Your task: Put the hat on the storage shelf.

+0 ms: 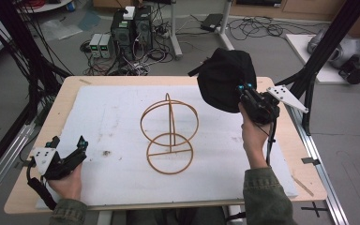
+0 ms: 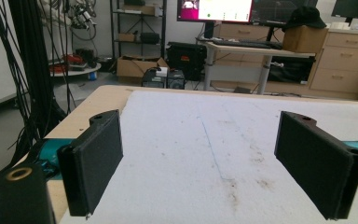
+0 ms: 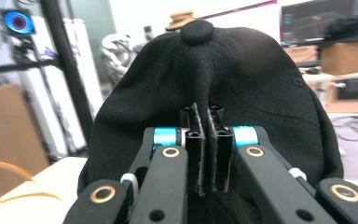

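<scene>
A black cap (image 1: 225, 78) hangs in the air above the table's far right part, and my right gripper (image 1: 244, 93) is shut on a fold of its cloth. In the right gripper view the cap (image 3: 242, 88) fills the middle, its top button up, with the right gripper (image 3: 204, 135) pinching a ridge of fabric between closed jaws. A wooden wire stand (image 1: 169, 133) of two rings and a post rests at the table's middle on a white mat (image 1: 112, 117). My left gripper (image 1: 68, 147) rests at the near left, open; its pads (image 2: 95, 163) stand wide apart over the bare mat (image 2: 205, 154).
The wooden table's edge (image 1: 65, 89) runs around the mat. Black frame posts (image 1: 323, 47) rise at the right, cables and computer boxes (image 1: 131, 28) lie on the floor behind. A desk with monitors (image 2: 233, 28) stands beyond the table.
</scene>
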`<state>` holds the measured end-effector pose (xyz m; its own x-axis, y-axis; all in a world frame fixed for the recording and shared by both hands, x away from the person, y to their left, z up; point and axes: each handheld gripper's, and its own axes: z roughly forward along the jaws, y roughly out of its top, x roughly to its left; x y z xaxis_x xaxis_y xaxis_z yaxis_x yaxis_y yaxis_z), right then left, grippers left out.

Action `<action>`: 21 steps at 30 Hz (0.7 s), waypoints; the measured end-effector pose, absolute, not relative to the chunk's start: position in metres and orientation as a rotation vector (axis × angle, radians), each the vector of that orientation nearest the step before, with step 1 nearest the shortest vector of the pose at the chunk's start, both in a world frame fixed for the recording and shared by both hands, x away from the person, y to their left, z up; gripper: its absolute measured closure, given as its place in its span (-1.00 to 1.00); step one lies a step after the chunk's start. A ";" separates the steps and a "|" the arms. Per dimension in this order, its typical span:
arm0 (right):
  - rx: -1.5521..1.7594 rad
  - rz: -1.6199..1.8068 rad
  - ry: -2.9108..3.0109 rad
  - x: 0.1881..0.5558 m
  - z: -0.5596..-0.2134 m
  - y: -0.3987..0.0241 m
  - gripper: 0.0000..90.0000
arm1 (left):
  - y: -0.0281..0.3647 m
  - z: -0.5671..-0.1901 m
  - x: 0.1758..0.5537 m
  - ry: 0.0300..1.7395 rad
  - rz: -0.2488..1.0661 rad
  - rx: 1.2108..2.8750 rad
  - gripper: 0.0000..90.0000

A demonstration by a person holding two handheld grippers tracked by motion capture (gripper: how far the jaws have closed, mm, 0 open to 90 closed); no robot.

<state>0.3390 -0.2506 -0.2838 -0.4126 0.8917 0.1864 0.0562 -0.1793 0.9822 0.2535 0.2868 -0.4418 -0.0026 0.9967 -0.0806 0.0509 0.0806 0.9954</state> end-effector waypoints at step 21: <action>0.927 1.859 1.486 0.301 -0.258 -0.217 0.95 | 0.291 -0.442 0.253 1.298 1.116 1.176 -0.66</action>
